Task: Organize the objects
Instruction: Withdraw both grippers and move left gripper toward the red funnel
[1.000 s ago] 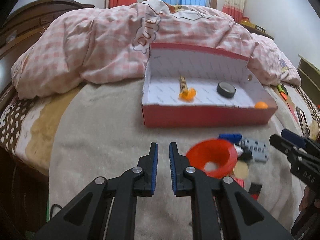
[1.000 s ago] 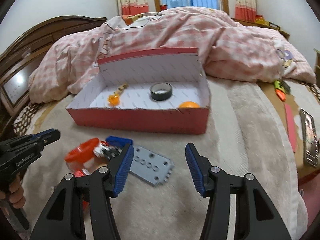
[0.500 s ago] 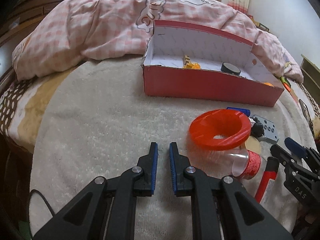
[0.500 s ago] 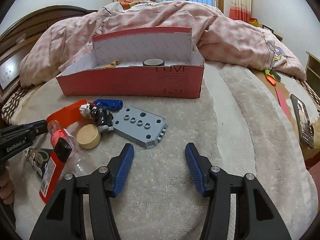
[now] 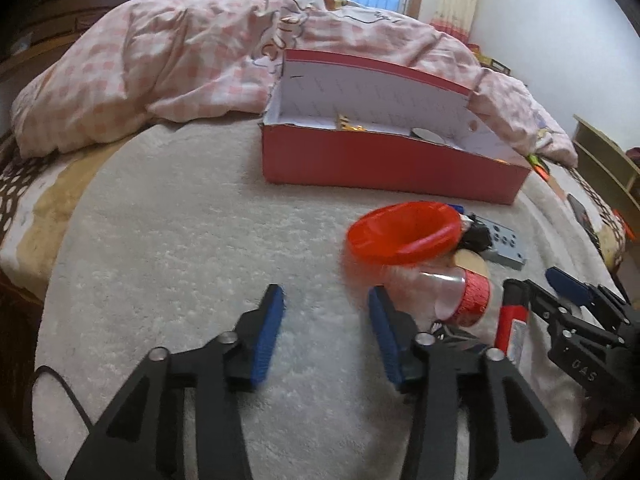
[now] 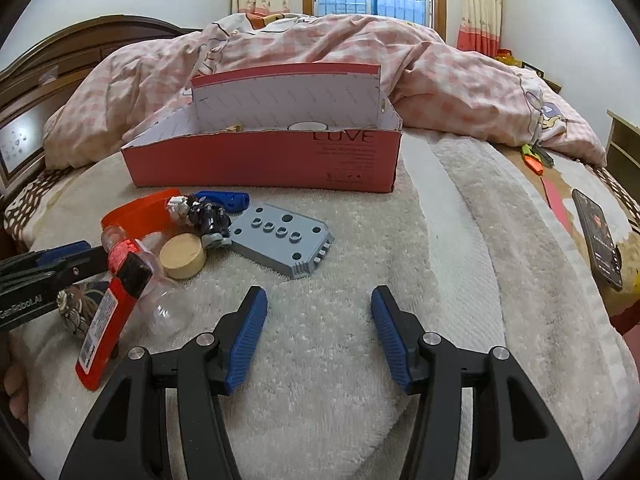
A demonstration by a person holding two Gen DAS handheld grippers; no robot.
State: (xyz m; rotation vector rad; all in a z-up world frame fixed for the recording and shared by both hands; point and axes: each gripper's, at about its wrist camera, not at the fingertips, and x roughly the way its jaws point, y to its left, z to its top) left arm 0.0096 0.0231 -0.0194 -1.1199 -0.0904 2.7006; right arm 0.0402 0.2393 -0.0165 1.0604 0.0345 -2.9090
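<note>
A red cardboard box [image 5: 384, 164] [image 6: 264, 160] stands open on the white blanket, with a tape roll [image 5: 428, 135] and a small orange toy inside. In front of it lies a heap: a red funnel [image 5: 404, 232], a clear bottle with a red label [image 5: 460, 292] [image 6: 132, 264], a grey perforated plate [image 6: 282, 240], a round wooden puck [image 6: 183, 255], a blue tube [image 6: 226, 199] and a small dark toy [image 6: 206, 220]. My left gripper [image 5: 326, 334] hovers low just left of the bottle, its jaws opening, nothing between them. My right gripper [image 6: 318, 334] stands open over bare blanket, right of the heap.
A pink checked quilt [image 6: 320, 52] is piled behind the box. A phone [image 6: 598, 236] lies at the bed's right edge, with orange scissors [image 6: 532, 158] beyond it. A dark wooden headboard [image 6: 60, 72] runs along the left. The white blanket [image 5: 180, 240] spreads left of the heap.
Both grippers have sunk toward the blanket and closer to the heap. The left gripper's jaws, shut before, now stand apart. The right gripper's jaws stayed open.
</note>
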